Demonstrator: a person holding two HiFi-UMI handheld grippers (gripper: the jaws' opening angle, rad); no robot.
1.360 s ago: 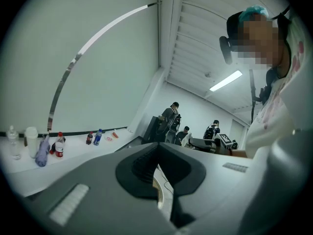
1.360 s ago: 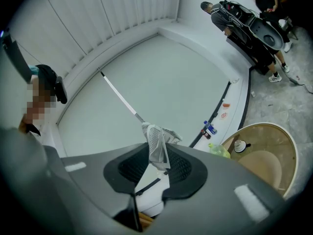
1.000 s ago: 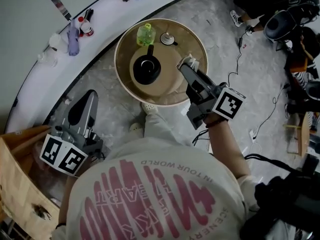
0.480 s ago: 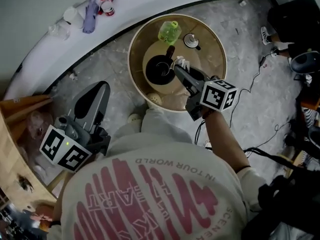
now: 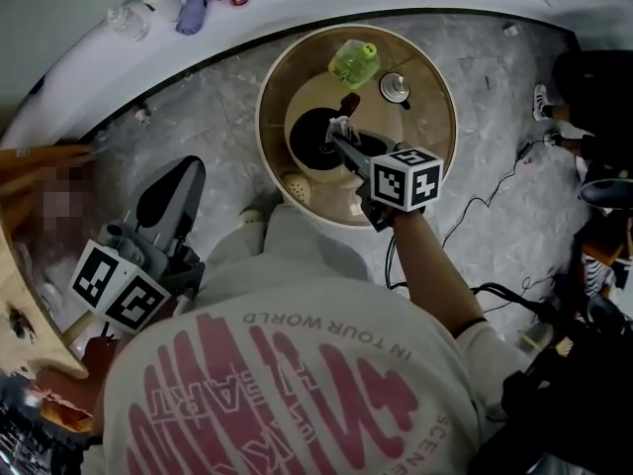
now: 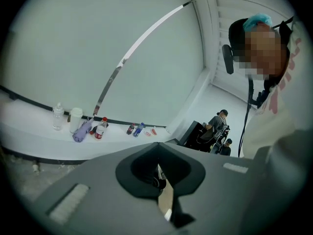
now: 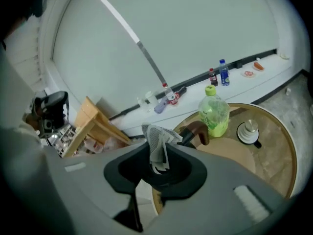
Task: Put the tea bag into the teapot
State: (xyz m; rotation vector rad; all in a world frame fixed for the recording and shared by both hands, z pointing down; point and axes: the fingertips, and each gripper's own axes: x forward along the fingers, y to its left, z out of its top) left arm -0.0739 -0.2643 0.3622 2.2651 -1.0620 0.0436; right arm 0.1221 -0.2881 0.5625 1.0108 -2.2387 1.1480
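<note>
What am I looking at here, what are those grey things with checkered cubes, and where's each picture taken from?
No robot: a person holds a two-jaw gripper in each hand. One picture looks down from a head camera; the others come from cameras on the grippers. On the round table are a black teapot, its lid beside it, and a green bottle. The right gripper pinches a tea bag by the teapot. The left gripper hangs at the person's side, shut and empty.
</note>
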